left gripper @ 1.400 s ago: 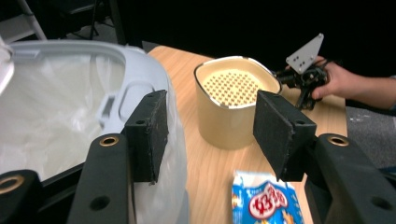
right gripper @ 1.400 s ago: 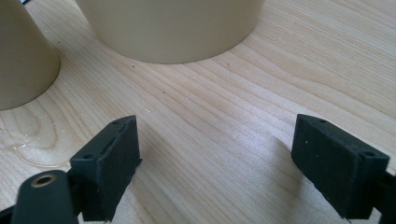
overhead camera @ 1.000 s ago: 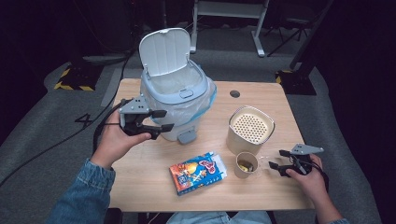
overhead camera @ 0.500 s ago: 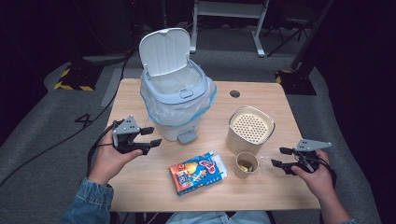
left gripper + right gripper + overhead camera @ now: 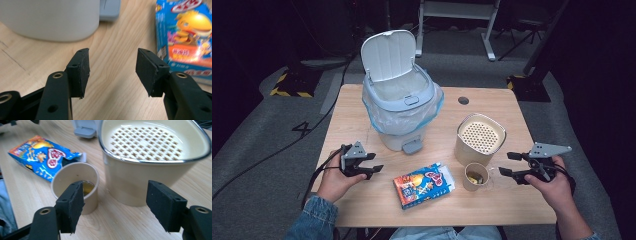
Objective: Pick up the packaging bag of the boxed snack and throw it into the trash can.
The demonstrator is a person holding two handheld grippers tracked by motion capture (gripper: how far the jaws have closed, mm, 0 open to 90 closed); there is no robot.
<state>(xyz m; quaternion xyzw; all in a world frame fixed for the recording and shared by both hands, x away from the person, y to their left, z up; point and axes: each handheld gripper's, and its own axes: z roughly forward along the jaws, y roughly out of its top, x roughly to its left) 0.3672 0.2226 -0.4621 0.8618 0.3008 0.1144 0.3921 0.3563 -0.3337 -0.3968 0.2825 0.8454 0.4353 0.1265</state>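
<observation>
Glossy blue-orange snack packet [image 5: 424,184] lies flat on wood-grain table [image 5: 492,210]; left gripper [image 5: 373,169] and right gripper [image 5: 507,164] both spread, empty; small paper cup [image 5: 475,176] nearby.

The tabletop [image 5: 362,120] is pale wood with fine grain. The bin [image 5: 399,107] is grey-white, lined in clear blue-tinged plastic. The snack packet [image 5: 424,184] is bright blue with orange and red print. The strainer pot [image 5: 479,140] is cream, its insert dotted with holes. The paper cup [image 5: 475,176] is tan.

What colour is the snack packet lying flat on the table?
The snack packet is mainly blue with orange and red cartoon print, clearest in the right gripper view.
</observation>
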